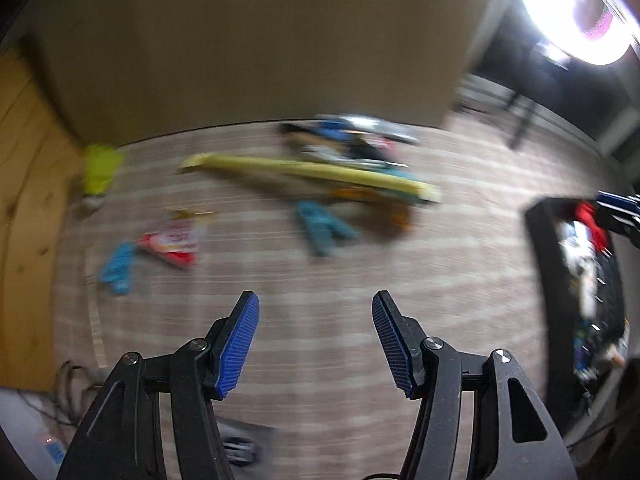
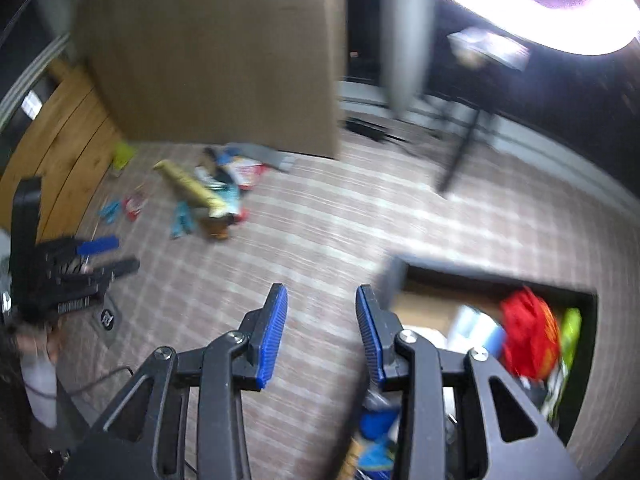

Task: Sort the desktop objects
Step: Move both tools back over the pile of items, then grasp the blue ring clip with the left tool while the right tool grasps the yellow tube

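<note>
Left wrist view
- Left gripper (image 1: 316, 344): fingers spread wide, nothing between them, held above the table (image 1: 320, 280).
- Table cover: striped, plaid-like cloth; picture blurred by motion.
- Long yellow package (image 1: 312, 174): lies across the far middle of the table, on a heap of mixed items (image 1: 352, 140) that cannot be told apart.
- Teal packets (image 1: 324, 228): just in front of the yellow package.
- Red and white packet (image 1: 176, 244): left of centre, with a light blue packet (image 1: 118, 268) just beside it on the left.
- Lime-green item (image 1: 100, 172): far left, near the wooden panel (image 1: 28, 208).
- Black bin (image 1: 576, 280): at the right edge, holding sorted items, one of them red.

Right wrist view
- Right gripper (image 2: 322, 332): fingers moderately apart, holding nothing, over the table beside the bin.
- Black bin (image 2: 584, 360): lower right, containing a red bag (image 2: 524, 332), a lime-green packet (image 2: 570, 332) and pale items.
- Unsorted heap (image 2: 216, 188): far left of centre, well apart from the bin.
- Left gripper (image 2: 100, 256): visible at the left edge, fingers apart.
- Cardboard box (image 2: 216, 52): stands behind the heap.
</note>
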`<state>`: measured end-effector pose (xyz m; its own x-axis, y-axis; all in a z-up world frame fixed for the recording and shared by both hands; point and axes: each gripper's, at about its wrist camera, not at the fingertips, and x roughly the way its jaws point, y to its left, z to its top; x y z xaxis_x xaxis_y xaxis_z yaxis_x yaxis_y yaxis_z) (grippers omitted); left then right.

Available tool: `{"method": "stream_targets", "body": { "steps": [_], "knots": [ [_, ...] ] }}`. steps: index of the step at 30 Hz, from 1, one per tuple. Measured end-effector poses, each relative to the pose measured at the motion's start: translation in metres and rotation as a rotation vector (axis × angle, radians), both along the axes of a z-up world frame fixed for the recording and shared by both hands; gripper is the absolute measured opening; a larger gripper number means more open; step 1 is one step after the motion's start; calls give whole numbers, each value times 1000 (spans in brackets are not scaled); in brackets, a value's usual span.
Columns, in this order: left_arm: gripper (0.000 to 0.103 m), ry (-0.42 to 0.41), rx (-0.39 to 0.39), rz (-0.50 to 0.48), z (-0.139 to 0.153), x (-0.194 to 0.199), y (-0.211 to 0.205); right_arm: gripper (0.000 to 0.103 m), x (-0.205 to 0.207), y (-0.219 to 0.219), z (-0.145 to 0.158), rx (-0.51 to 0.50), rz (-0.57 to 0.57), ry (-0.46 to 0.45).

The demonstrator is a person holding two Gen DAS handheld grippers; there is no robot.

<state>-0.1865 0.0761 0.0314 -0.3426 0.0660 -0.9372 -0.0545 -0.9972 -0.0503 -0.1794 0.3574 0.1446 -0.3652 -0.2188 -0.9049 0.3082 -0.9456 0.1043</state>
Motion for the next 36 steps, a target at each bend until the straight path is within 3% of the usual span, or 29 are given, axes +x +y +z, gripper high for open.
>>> {"method": "stream_targets", "body": {
  "steps": [10, 22, 26, 32, 34, 36],
  "knots": [
    [57, -55, -42, 143, -23, -26, -108, 35, -65, -140, -24, -8, 264, -78],
    [57, -109, -31, 142, -57, -53, -150, 35, -134, -267, -91, 131, 501, -190],
    [57, -120, -17, 150, -64, -58, -158, 35, -147, -289, -109, 169, 532, -202],
    [51, -146, 1, 156, -79, -66, -165, 35, -153, -287, -128, 144, 522, -287],
    [46, -157, 9, 156, -84, -68, -165, 35, -149, -282, -130, 137, 522, -302],
    [33, -167, 29, 163, -88, -69, -167, 35, -145, -276, -132, 125, 511, -314]
  ]
}}
